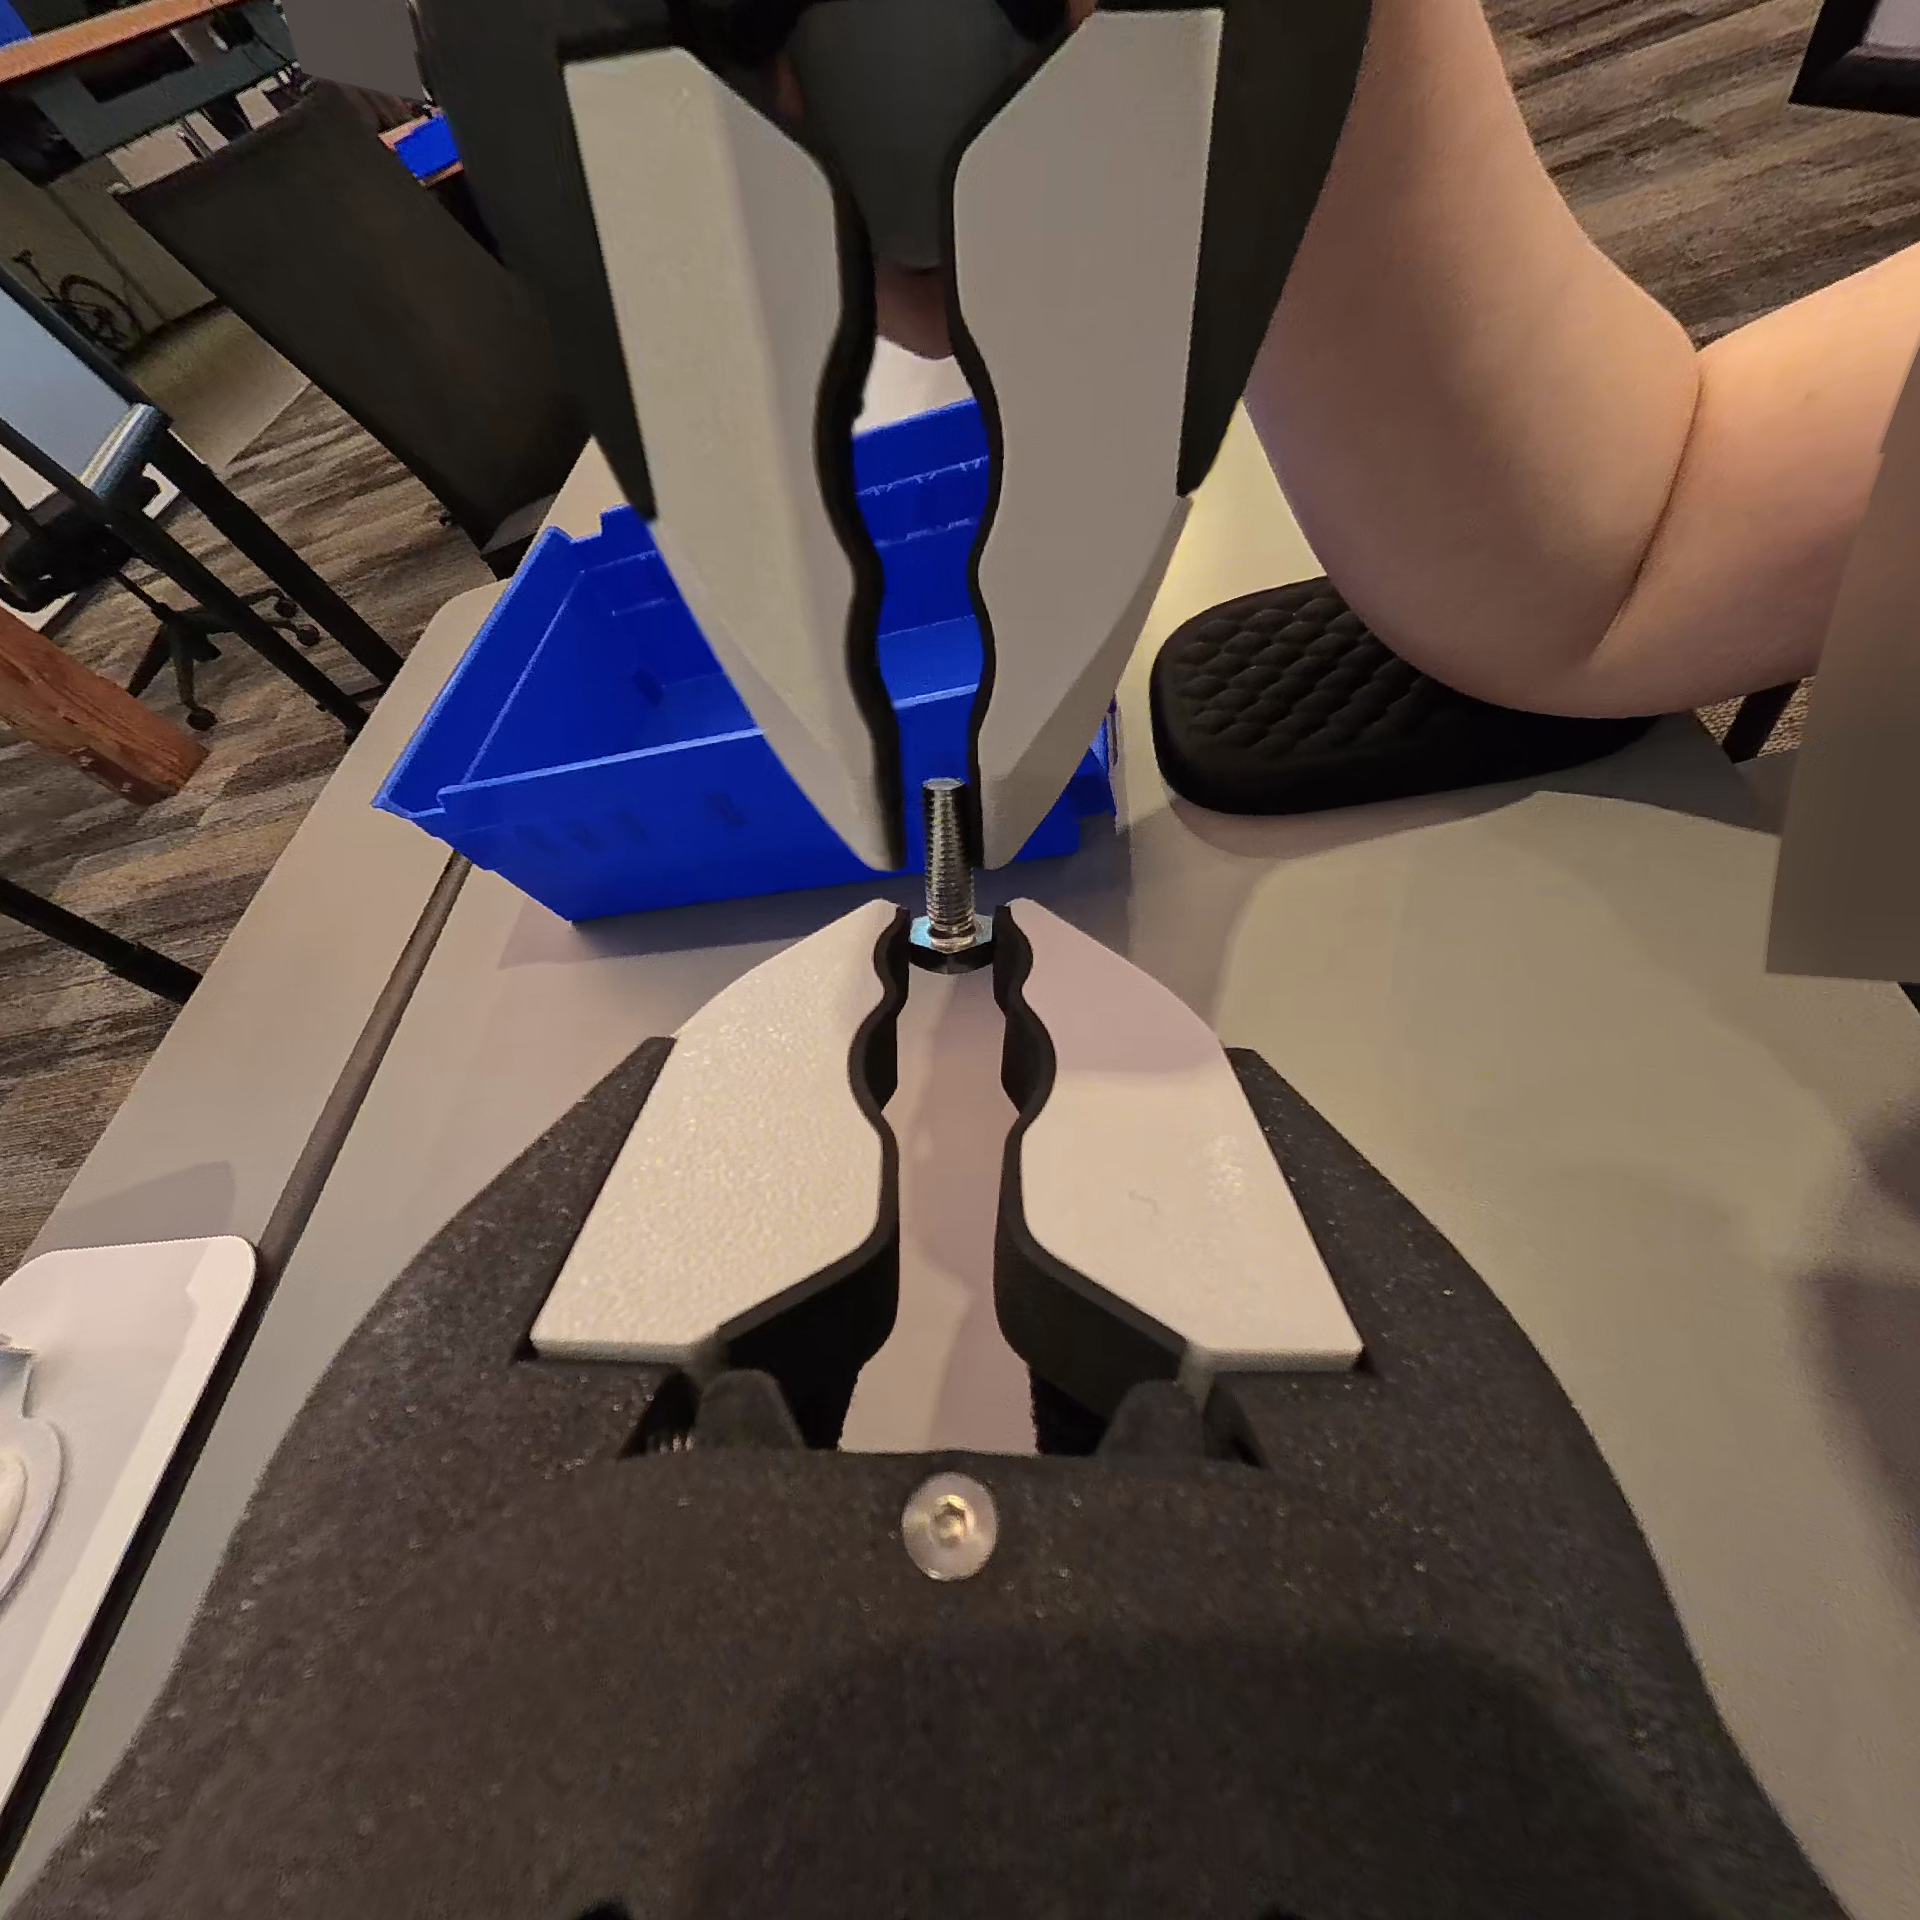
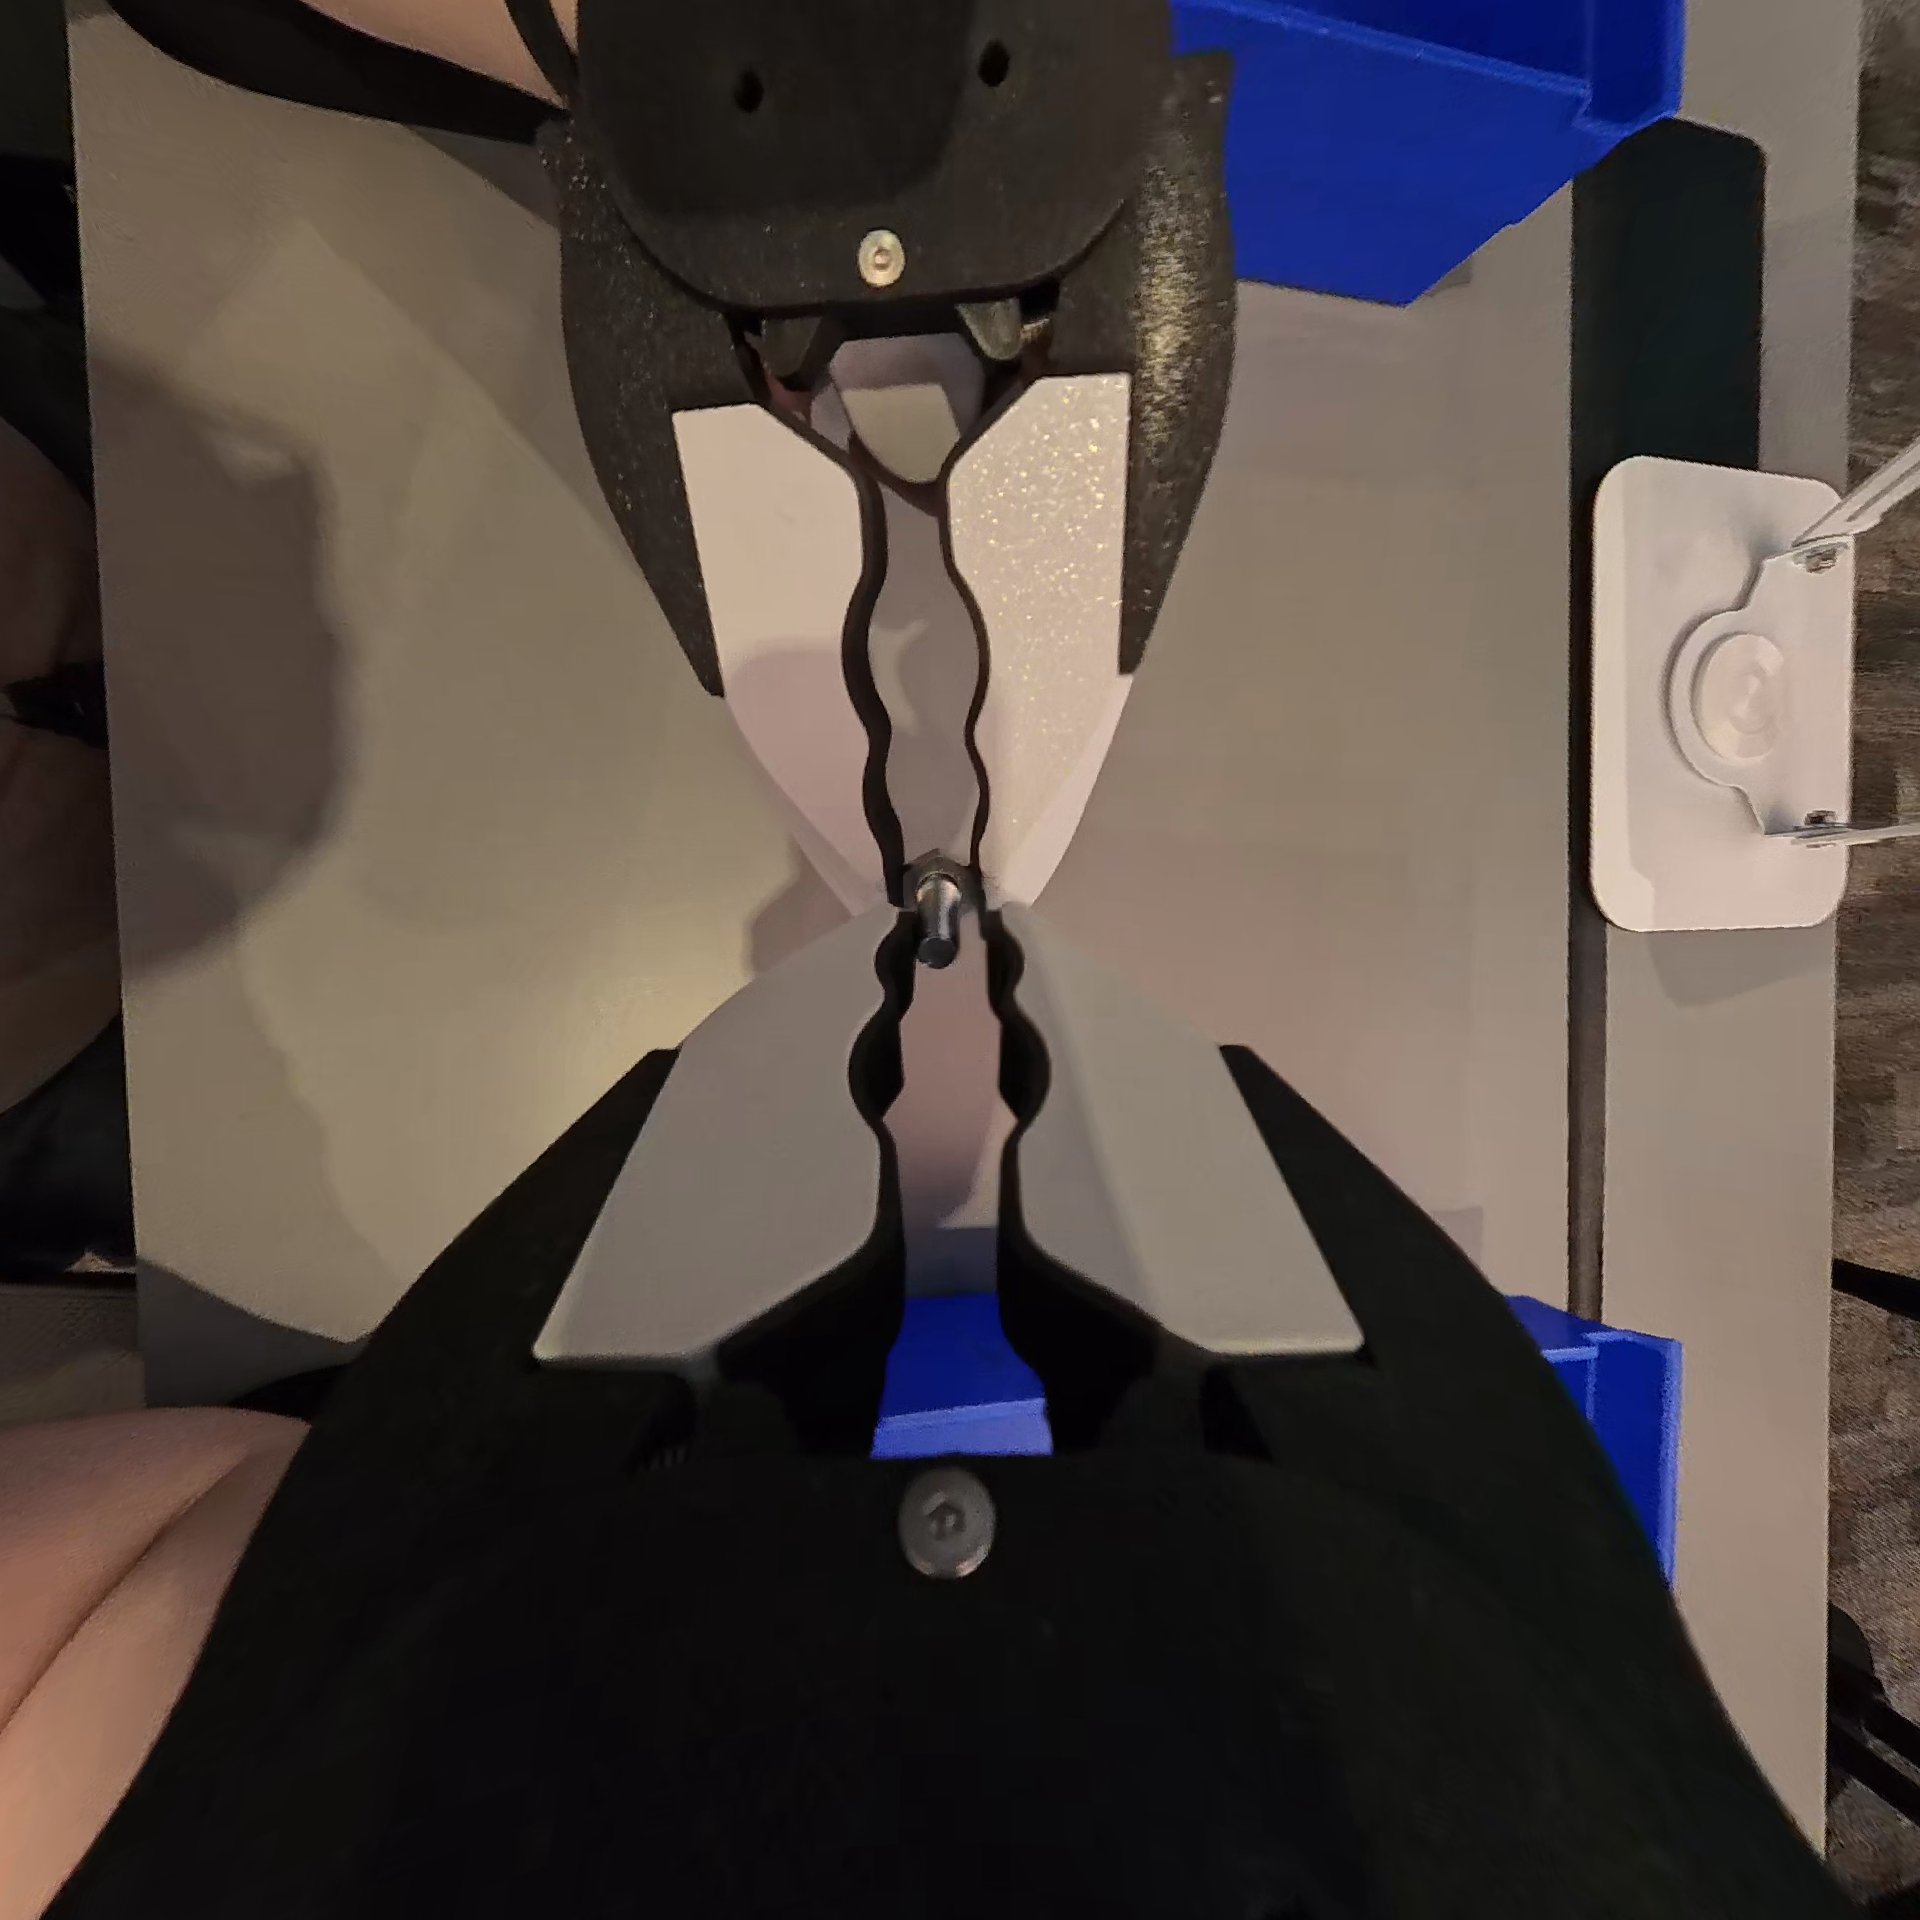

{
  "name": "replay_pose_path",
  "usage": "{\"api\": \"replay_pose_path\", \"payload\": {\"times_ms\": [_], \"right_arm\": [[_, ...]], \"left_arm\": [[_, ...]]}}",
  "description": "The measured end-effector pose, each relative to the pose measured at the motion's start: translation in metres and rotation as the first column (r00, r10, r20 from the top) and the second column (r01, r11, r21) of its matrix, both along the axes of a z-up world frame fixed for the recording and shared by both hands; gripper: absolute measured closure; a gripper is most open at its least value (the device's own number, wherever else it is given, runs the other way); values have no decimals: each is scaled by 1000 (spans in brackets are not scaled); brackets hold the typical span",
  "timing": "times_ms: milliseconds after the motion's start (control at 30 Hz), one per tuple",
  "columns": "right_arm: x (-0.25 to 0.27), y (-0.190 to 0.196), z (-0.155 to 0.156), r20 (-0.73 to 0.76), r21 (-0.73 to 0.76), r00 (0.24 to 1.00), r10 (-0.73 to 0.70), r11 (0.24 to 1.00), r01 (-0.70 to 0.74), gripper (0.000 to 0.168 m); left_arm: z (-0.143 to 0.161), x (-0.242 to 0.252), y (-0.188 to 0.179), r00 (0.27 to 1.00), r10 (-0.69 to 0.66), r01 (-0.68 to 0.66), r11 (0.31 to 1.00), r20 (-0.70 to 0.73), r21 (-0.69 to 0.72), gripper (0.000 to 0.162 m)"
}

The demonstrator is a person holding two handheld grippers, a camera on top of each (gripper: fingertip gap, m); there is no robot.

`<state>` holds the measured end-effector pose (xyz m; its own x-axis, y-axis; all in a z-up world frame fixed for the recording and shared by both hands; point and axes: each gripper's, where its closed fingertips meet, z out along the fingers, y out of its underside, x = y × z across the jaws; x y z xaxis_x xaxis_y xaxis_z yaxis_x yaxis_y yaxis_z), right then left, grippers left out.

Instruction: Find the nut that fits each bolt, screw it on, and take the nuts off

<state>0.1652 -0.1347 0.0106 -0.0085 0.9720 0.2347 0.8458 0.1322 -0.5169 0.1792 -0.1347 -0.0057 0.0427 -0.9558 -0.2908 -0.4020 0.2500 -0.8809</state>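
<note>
The bolt (image 1: 943,871) stands upright above the grey table (image 1: 1403,1091), long axis vertical, threaded end pointing up. The left gripper (image 1: 948,940) is clamped on the bolt's head at the bottom, just under a nut (image 1: 943,932) seated low on the thread. The right gripper (image 1: 940,847) comes down from above, its fingertips set either side of the thread; whether they press on it cannot be told. Behind stands a blue bin (image 1: 665,727), its visible interior bare. A second blue bin (image 2: 1621,1444) shows in the right wrist view, contents hidden.
</note>
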Motion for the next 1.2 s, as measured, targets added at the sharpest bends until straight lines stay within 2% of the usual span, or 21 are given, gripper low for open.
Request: {"api": "replay_pose_path", "payload": {"times_ms": [67, 233, 367, 467, 667, 833, 967, 1200], "right_arm": [[1, 4, 4, -24, 13, 1000, -13, 1000, 14, 148], [8, 4, 29, -143, 57, 990, 3, 998, 5, 147], [8, 0, 47, -237, 95, 970, 49, 995, -28, 147], [-1, -2, 42, -233, 103, 966, 115, 990, -93, 148], [-41, 2, -3, -162, 3, 966, 203, 979, -205, 148], [-69, 16, -64, 2, -86, 976, 216, 973, -215, 148], [-85, 33, -100, 127, -75, 968, 216, 975, -208, 148], [-92, 48, -134, 310, 23, 888, 340, 931, -365, 149]], "left_arm": [[3, -1, 1, 1000, 6, -6, 1000, 10, 0, 147], [21, -15, 12, 998, 42, -42, 999, 43, 12, 147], [52, -46, 32, 988, 117, -122, 991, 105, 46, 147], [86, -79, 46, 962, 158, -173, 984, 221, 48, 148], [141, -164, 67, 888, 280, -323, 945, 366, 61, 148], [162, -232, 78, 810, 429, -512, 850, 399, 125, 148], [176, -261, 70, 775, 445, -539, 836, 449, 102, 148], [181, -277, 61, 778, 417, -504, 861, 470, 71, 147]]}}
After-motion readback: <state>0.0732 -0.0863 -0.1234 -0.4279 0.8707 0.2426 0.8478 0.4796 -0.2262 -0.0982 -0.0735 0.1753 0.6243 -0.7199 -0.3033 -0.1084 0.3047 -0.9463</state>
